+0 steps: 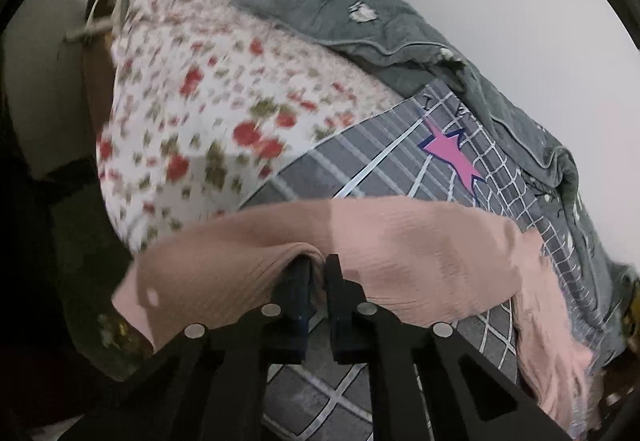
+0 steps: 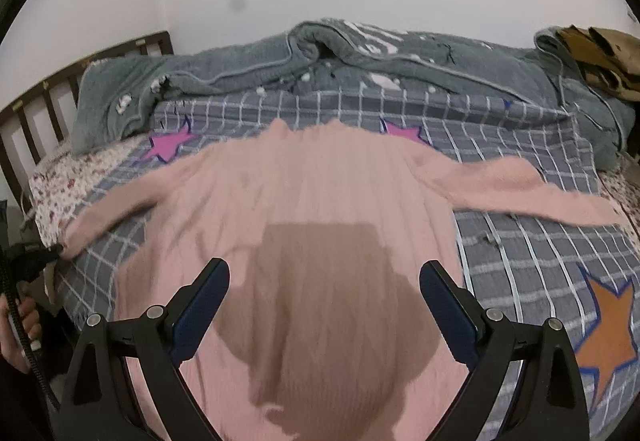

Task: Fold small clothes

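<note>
- The checked grey bedsheet (image 2: 532, 241) runs out under and ahead of both claws, with a pink star (image 1: 452, 157) ahead and right of the left claw and an orange star (image 2: 608, 325) just off the right claw's right finger.
- Beyond the sheet, far ahead of the right claw, there's a rumpled grey quilt (image 2: 440, 69) bunched along the white wall.
- And here's the pink ribbed sweater (image 2: 320, 193), spread flat on the sheet directly below and ahead of the right claw, sleeves flung out to either side.
- A floral pillow (image 1: 188, 113) sits ahead and left of the left claw, up by the dark slatted headboard (image 2: 36, 109).
- Right claw (image 2: 325, 305): fingers spread wide, nothing between them, hovering over the sweater's body and casting a shadow on it.
- Left claw (image 1: 318, 281): clenched tight on the sweater's left sleeve end (image 1: 224, 273), a fold of pink knit pinched between the fingers.
- In the right wrist view that same claw shows far left at the bed's edge, gripping the sleeve tip, a hand (image 2: 24, 317) behind it.
</note>
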A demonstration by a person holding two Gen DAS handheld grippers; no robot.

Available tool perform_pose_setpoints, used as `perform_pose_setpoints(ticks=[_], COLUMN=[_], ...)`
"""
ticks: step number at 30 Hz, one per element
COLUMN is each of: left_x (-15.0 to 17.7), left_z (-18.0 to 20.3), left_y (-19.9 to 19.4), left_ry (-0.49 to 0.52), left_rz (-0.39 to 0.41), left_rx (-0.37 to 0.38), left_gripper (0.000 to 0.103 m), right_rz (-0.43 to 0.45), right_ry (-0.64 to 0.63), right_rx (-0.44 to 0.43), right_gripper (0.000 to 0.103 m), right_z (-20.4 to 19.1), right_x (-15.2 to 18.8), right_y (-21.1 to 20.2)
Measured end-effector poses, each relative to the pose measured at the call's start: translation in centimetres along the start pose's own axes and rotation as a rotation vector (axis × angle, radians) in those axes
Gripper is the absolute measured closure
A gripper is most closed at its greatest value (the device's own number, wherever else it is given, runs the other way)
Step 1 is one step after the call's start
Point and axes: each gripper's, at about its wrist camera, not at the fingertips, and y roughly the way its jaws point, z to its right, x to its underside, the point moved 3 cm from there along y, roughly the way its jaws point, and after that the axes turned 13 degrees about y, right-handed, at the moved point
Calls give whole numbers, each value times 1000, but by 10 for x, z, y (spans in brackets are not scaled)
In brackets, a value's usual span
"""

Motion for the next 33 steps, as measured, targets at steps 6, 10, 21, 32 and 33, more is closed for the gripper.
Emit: perform_pose_setpoints(ticks=[6,10,21,32,33], left_x=[-39,-66,-42,96,100], left_z=[53,120,380,520,521], left_y=[-29,-45,-32,31,32], left_ry=[165,291,644,845,858], left_rz=[92,147,119,-104,-113], left_rx=[-35,-13,267,414,397], left_gripper=[97,97,97,97,97], right_rz=[84,148,172,172,167], right_ry=[-29,-56,157,158,161], right_rx=[-21,-4,23,97,86], right_gripper=[8,8,8,8,8], right_z=[1,20,143,206,207], right_x=[-34,-61,-69,-47,-46], right_y=[-1,-3,5,-10,-10])
